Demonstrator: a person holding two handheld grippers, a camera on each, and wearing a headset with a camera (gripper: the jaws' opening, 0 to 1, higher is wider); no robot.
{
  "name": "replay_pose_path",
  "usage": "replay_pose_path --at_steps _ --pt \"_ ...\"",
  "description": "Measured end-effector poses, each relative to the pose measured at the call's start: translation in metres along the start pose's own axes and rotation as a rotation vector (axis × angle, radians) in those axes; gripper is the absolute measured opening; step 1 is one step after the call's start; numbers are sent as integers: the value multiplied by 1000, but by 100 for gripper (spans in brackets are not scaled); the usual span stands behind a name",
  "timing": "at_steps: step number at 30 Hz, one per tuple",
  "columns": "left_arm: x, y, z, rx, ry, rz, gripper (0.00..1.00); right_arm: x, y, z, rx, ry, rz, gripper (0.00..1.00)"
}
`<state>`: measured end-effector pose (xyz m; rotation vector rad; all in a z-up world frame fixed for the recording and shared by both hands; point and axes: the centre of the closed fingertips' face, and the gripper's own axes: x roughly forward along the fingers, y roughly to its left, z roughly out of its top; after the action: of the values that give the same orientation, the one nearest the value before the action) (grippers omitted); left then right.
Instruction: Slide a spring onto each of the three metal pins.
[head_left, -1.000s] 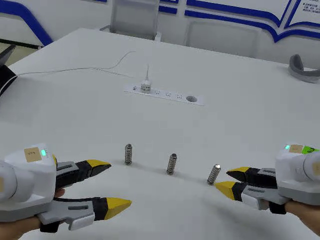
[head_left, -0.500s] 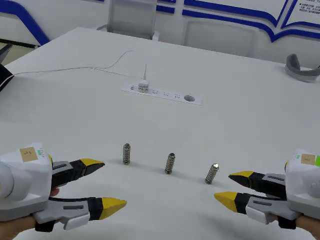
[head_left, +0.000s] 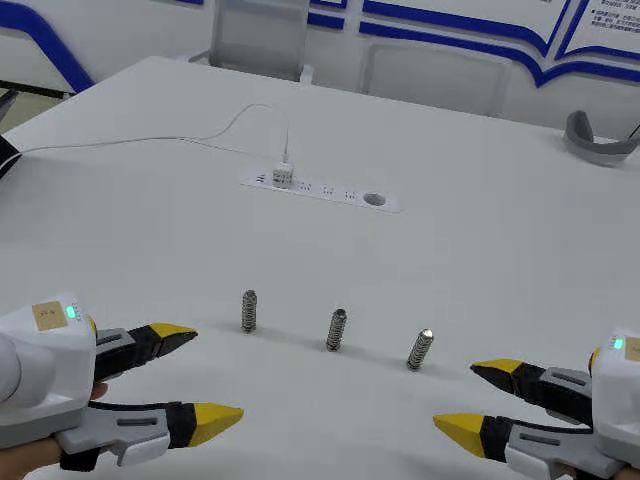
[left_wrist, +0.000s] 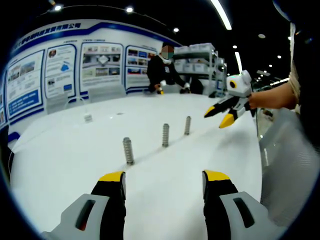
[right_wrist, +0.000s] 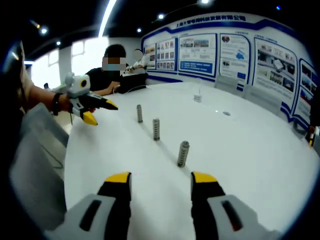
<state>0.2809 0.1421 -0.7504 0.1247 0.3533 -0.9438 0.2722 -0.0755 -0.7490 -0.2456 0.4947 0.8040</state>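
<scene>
Head view: on the white desk, three in a row, well apart: left spring, middle spring and tilted right spring with a shiny pin tip on top; left gripper open and empty, near the left spring; right gripper open and empty, near the right spring; tan sticker on the left gripper, writing too small to read; white power strip farther back.

Left gripper view: open yellow-tipped jaws pointing at the row; right gripper past its far end; wall boards with blue writing, too blurry to read.

Right gripper view: open jaws low down; right spring closest; left gripper beyond the row; a person sitting at the back.
</scene>
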Motion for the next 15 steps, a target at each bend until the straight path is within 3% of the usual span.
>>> replay_pose_path --at_steps 15 --pt "-3 2 -5 -13 11 11 64 -1 6 -1 -39 -19 23 59"
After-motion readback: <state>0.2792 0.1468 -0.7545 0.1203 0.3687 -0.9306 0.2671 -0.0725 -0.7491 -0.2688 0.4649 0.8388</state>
